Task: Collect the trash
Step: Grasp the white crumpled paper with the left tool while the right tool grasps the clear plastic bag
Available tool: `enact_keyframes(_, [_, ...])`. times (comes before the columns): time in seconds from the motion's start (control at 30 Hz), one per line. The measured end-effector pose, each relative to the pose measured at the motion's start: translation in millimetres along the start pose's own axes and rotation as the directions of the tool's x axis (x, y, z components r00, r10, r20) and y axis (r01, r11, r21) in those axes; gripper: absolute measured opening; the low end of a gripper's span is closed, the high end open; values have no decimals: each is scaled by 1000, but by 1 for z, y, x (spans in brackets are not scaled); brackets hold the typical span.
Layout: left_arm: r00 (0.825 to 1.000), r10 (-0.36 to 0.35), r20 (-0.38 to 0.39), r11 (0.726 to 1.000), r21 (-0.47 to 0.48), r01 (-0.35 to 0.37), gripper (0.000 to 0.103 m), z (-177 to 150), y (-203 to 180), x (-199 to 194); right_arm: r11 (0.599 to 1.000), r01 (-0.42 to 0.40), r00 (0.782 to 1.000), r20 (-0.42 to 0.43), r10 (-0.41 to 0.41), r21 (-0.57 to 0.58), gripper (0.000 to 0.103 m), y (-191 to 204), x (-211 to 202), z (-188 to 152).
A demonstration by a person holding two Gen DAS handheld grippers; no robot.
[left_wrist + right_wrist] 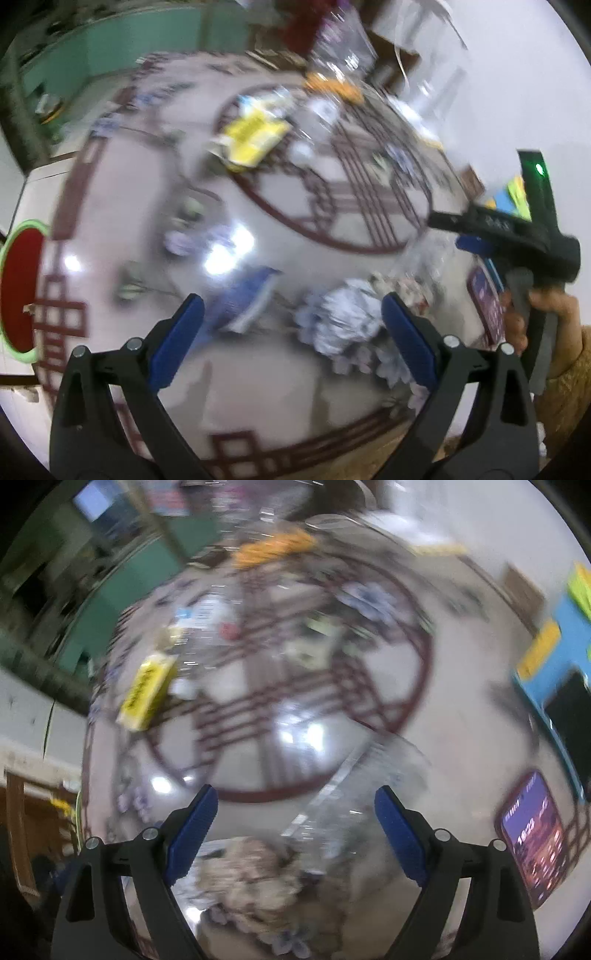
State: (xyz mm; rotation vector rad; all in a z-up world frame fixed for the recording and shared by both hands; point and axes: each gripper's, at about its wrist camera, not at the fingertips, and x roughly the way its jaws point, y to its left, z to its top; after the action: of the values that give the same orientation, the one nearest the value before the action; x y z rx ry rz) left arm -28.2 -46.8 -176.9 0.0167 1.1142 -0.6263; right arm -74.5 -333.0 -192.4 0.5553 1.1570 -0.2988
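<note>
Both views are blurred. In the left wrist view my left gripper is open above a glossy patterned table. A crumpled white paper ball lies just ahead of it, close to the right finger, and a blue-and-white wrapper lies near the left finger. A yellow packet sits farther off. In the right wrist view my right gripper is open. A clear plastic wrapper lies between and ahead of its fingers, untouched. A crumpled brownish paper lies under the finger bases. The yellow packet lies far left.
A lit phone lies on the table at the right, also seen as the phone. A hand grips the other tool's handle there. An orange item and clear bags crowd the far edge. A blue box stands right.
</note>
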Motion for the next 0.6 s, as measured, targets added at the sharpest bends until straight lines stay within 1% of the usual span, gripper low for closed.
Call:
enact_keyframes(0.13, [998, -26, -58, 998, 56, 29, 95, -4, -24, 24, 997, -9, 997, -72, 14, 72, 84, -24, 21, -6])
enact_keyframes(0.2, [993, -42, -113, 996, 68, 50, 95, -8, -31, 41, 996, -21, 993, -112, 31, 84, 84, -27, 32, -9])
enact_keyframes(0.27, [987, -51, -155, 995, 72, 62, 95, -12, -37, 55, 995, -53, 988, -140, 64, 80, 75, -30, 40, -10])
enact_keyframes(0.33, [983, -42, -176, 995, 86, 58, 95, -14, -43, 67, 996, -71, 985, -154, 79, 58, 48, -30, 44, -12])
enact_keyframes(0.37, [982, -31, -184, 994, 94, 49, 95, -15, -45, 73, 997, -63, 987, -144, 68, 41, 39, -29, 43, -11])
enact_keyframes(0.4, [981, -27, -190, 994, 96, 46, 95, -15, -46, 78, 997, -81, 987, -139, 83, 17, 34, -29, 41, -10])
enact_keyframes(0.43, [981, -27, -194, 994, 94, 46, 95, -15, -46, 83, 996, -91, 986, -138, 91, 8, 30, -27, 40, -9])
enact_keyframes(0.53, [976, -29, -216, 997, 64, 44, 94, -14, -43, 97, 994, -103, 989, -113, 99, -35, 29, -22, 36, -7])
enact_keyframes(0.6, [973, -52, -223, 998, 23, 59, 78, -14, -37, 100, 991, -114, 989, -102, 106, -66, 28, -17, 30, -5])
